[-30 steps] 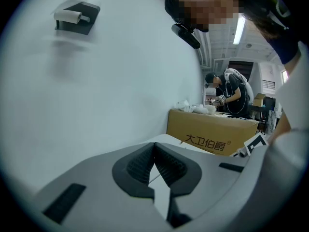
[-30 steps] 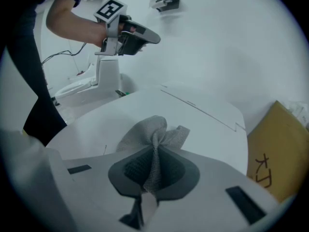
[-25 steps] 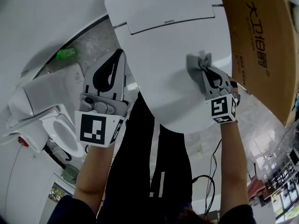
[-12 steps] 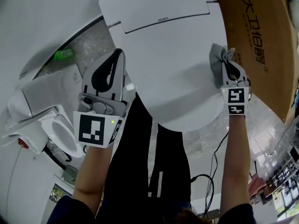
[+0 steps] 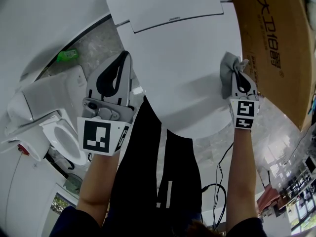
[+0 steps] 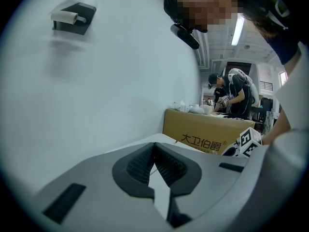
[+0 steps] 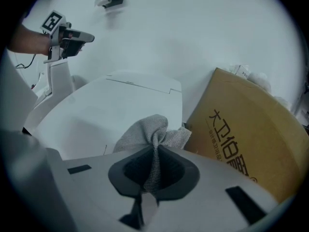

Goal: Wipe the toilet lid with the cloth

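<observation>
The white toilet lid (image 5: pixel 182 68) is shut and fills the middle of the head view. A crumpled grey cloth (image 5: pixel 227 68) rests against the lid's right edge, and my right gripper (image 5: pixel 236 74) is shut on it. In the right gripper view the cloth (image 7: pixel 152 132) rises out of the pinched jaws of that gripper (image 7: pixel 154 153), with the lid (image 7: pixel 106 112) beyond it. My left gripper (image 5: pixel 127 57) hovers just off the lid's left edge. It is shut with nothing between its jaws (image 6: pixel 154 149).
A large brown cardboard box (image 5: pixel 276 43) stands close against the lid's right side, also seen in the right gripper view (image 7: pixel 246 129). A second toilet (image 5: pixel 59 127) sits at the left. A green object (image 5: pixel 67 57) lies on the floor beyond. Cables trail near the person's legs.
My right gripper has carried the cloth rightward across the lid, from its middle right to its right edge. The left gripper has stayed where it was.
</observation>
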`<action>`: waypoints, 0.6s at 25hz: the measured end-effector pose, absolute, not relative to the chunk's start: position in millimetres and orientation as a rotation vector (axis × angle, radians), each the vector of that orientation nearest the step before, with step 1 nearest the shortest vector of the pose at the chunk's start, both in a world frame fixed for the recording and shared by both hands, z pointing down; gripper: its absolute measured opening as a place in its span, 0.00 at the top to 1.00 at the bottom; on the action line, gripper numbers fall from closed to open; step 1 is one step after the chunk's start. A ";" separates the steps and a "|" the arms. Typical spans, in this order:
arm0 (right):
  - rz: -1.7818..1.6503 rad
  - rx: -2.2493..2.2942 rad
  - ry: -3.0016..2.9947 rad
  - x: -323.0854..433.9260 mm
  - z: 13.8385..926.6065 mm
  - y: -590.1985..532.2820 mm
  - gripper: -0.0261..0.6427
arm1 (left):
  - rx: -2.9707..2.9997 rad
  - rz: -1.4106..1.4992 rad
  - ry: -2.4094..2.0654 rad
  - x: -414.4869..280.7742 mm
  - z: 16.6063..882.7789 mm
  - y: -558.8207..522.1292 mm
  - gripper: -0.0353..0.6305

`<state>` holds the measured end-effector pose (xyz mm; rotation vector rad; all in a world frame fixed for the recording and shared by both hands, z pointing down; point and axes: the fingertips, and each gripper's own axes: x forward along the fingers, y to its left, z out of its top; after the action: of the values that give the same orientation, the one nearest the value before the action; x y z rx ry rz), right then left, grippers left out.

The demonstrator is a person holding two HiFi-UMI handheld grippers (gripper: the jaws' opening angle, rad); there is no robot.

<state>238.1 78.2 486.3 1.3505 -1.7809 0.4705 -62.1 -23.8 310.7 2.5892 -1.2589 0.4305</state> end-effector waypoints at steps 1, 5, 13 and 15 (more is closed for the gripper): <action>0.475 1.353 -1.782 232.2 486.2 80.3 0.91 | 2.588 0.428 -1.262 -62.8 310.6 -24.3 0.93; 0.502 1.355 -1.824 199.5 486.2 88.9 0.91 | 2.587 0.425 -1.265 -62.2 310.8 -24.6 0.93; 0.502 1.205 -1.942 113.5 485.1 107.9 0.91 | 2.591 0.429 -1.266 -66.1 309.1 -23.9 0.93; 0.505 1.159 -1.984 90.9 485.0 112.9 0.91 | 2.592 0.426 -1.267 -67.5 308.3 -24.3 0.93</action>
<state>90.9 112.9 485.0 1.1588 -1.9837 0.5050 -67.5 -24.3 308.3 2.5921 -1.2668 0.4262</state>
